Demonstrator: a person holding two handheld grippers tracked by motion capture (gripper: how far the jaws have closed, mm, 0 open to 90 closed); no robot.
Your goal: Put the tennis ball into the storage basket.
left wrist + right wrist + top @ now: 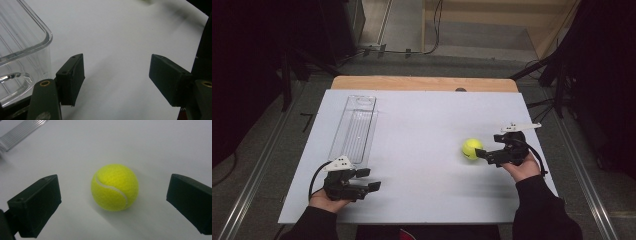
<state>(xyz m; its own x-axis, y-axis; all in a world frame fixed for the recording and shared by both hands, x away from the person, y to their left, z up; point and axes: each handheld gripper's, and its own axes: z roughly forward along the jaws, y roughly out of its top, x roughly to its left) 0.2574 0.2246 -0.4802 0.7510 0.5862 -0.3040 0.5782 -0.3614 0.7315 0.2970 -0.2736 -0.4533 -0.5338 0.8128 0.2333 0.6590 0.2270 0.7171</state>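
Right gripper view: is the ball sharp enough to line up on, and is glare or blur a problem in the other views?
Right gripper view: tennis ball sharp, seam clear, soft shadow beneath. Left gripper view: clear tray has bright reflections along its rim; jaw pads close up and slightly soft. High view: white table evenly lit, surroundings very dark, right gripper a little fuzzy.

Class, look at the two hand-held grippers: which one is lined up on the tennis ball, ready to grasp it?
The right hand-held gripper: its open jaws point at the tennis ball. The left hand-held gripper is open beside the clear tray.
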